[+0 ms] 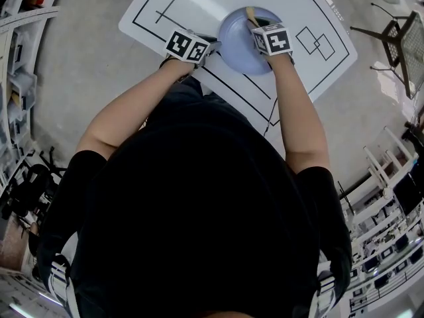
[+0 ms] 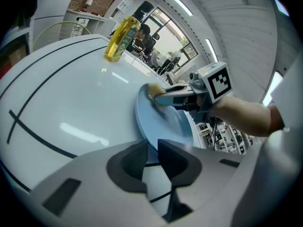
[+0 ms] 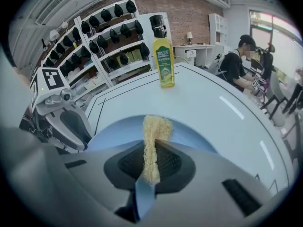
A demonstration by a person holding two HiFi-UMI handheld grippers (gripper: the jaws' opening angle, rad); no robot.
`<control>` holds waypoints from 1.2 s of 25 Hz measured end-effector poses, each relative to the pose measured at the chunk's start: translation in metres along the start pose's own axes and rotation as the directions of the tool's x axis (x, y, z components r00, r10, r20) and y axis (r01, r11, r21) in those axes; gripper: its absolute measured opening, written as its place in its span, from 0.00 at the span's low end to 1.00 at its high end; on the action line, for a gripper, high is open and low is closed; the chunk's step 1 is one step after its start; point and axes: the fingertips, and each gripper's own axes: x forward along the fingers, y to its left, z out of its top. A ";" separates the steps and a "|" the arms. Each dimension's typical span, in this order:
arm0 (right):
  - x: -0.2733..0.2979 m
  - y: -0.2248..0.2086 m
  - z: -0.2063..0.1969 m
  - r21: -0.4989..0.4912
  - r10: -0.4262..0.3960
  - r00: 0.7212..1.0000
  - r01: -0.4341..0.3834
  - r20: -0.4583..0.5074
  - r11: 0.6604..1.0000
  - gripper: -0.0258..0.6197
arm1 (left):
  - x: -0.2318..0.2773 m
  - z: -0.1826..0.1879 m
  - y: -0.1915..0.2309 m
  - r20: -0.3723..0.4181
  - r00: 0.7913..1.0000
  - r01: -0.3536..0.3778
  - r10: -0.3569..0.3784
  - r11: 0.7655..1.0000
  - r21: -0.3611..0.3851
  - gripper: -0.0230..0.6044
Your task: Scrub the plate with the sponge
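Plainly the scrubbing is under way rather than about to start or done: the plate (image 1: 238, 45), pale blue, stands tipped up off the white table (image 1: 172, 5), and the sponge (image 3: 154, 131) lies pressed against its face near the far rim. The left gripper (image 2: 151, 155) has its jaws drawn narrow onto the plate's near edge, pinching the rim and holding it at a tilt. The right gripper (image 3: 154, 162) is at the opposite side of the plate, its jaws closed tight on the yellowish sponge, which sticks out ahead of the pads onto the blue surface. No dirt, suds or water show on the plate in any view, so how much of its face has been covered cannot be told. By my judgement, most of the face below the sponge, toward the left gripper, has yet to be gone over, and after that the plate must be set down flat. By count there is one plate, one sponge and two grippers, both occupied. Beyond the plate, well apart from it at the table's far side, stands one yellow bottle (image 3: 164, 63) with a dark cap. Farther back than the plate and off the table, one seated person (image 3: 235, 66) is plain in the right gripper view.
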 end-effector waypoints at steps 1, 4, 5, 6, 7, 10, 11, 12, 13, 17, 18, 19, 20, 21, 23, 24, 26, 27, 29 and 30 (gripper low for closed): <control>-0.003 -0.006 0.000 0.003 -0.013 1.000 0.013 0.000 1.000 0.10 | 0.000 0.002 0.001 0.002 1.000 -0.001 0.001 1.000 0.001 0.15; -0.013 -0.022 -0.004 0.025 -0.046 0.999 0.046 0.000 0.999 0.10 | -0.002 0.009 0.003 0.008 1.000 -0.003 0.003 1.000 0.003 0.14; -0.015 -0.026 -0.007 0.033 -0.052 0.999 0.052 -0.001 0.998 0.10 | -0.002 0.010 0.004 0.010 1.000 -0.004 0.004 1.000 0.003 0.14; -0.017 -0.030 -0.010 0.040 -0.058 0.998 0.058 -0.003 0.998 0.10 | -0.002 0.011 0.005 0.013 1.000 -0.005 0.005 1.000 0.003 0.13; -0.020 -0.034 -0.013 0.047 -0.064 0.998 0.064 -0.008 0.997 0.10 | -0.002 0.012 0.005 0.016 1.000 -0.005 0.005 1.000 0.001 0.13; -0.028 -0.042 -0.024 0.061 -0.086 0.996 0.087 -0.025 0.994 0.10 | -0.002 0.013 0.006 0.021 1.000 -0.005 0.005 1.000 -0.003 0.13; -0.030 -0.045 -0.028 0.061 -0.094 0.995 0.095 -0.031 0.994 0.10 | -0.002 0.013 0.006 0.022 1.000 -0.006 0.006 1.000 -0.003 0.13; -0.033 -0.047 -0.033 0.063 -0.100 0.994 0.103 -0.040 0.993 0.10 | -0.002 0.013 0.007 0.023 1.000 -0.007 0.007 1.000 -0.003 0.13; -0.035 -0.049 -0.038 0.067 -0.106 0.993 0.109 -0.049 0.992 0.10 | -0.002 0.013 0.007 0.023 1.000 -0.008 0.009 1.000 -0.003 0.13; -0.046 -0.051 -0.060 0.097 -0.120 0.988 0.130 -0.098 0.987 0.09 | -0.003 0.014 0.006 0.025 1.000 -0.015 0.015 1.000 -0.002 0.13; -0.049 -0.050 -0.065 0.100 -0.121 0.987 0.132 -0.110 0.986 0.09 | -0.003 0.014 0.006 0.024 1.000 -0.015 0.015 1.000 -0.004 0.13; -0.050 -0.049 -0.070 0.095 -0.122 0.985 0.134 -0.120 0.986 0.09 | -0.003 0.014 0.006 0.024 1.000 -0.016 0.016 1.000 -0.005 0.13; -0.052 -0.047 -0.074 0.085 -0.120 0.984 0.132 -0.128 0.988 0.09 | -0.003 0.014 0.006 0.025 1.000 -0.017 0.017 1.000 -0.006 0.13; -0.053 -0.043 -0.078 0.075 -0.115 0.984 0.126 -0.139 0.989 0.09 | -0.003 0.014 0.007 0.026 1.000 -0.018 0.018 1.000 -0.007 0.13; -0.056 -0.036 -0.088 0.059 -0.104 0.981 0.115 -0.165 0.992 0.09 | -0.002 0.014 0.007 0.030 0.999 -0.023 0.023 1.000 -0.008 0.13; -0.057 -0.032 -0.092 0.052 -0.101 0.979 0.111 -0.177 0.992 0.09 | -0.002 0.015 0.007 0.033 0.999 -0.026 0.026 1.000 -0.008 0.13; -0.059 -0.026 -0.100 0.041 -0.093 0.975 0.104 -0.202 0.994 0.09 | -0.002 0.016 0.008 0.038 0.999 -0.035 0.035 0.999 -0.007 0.13; -0.059 -0.023 -0.104 0.039 -0.088 0.973 0.099 -0.214 0.994 0.09 | -0.003 0.017 0.008 0.040 0.998 -0.040 0.040 0.999 -0.005 0.13; -0.061 -0.016 -0.110 0.042 -0.076 0.969 0.088 -0.234 0.995 0.09 | -0.003 0.018 0.008 0.044 0.998 -0.049 0.049 0.999 -0.004 0.13; -0.062 -0.013 -0.113 0.046 -0.068 0.968 0.081 -0.242 0.996 0.09 | -0.003 0.019 0.008 0.047 0.998 -0.053 0.053 0.999 -0.005 0.13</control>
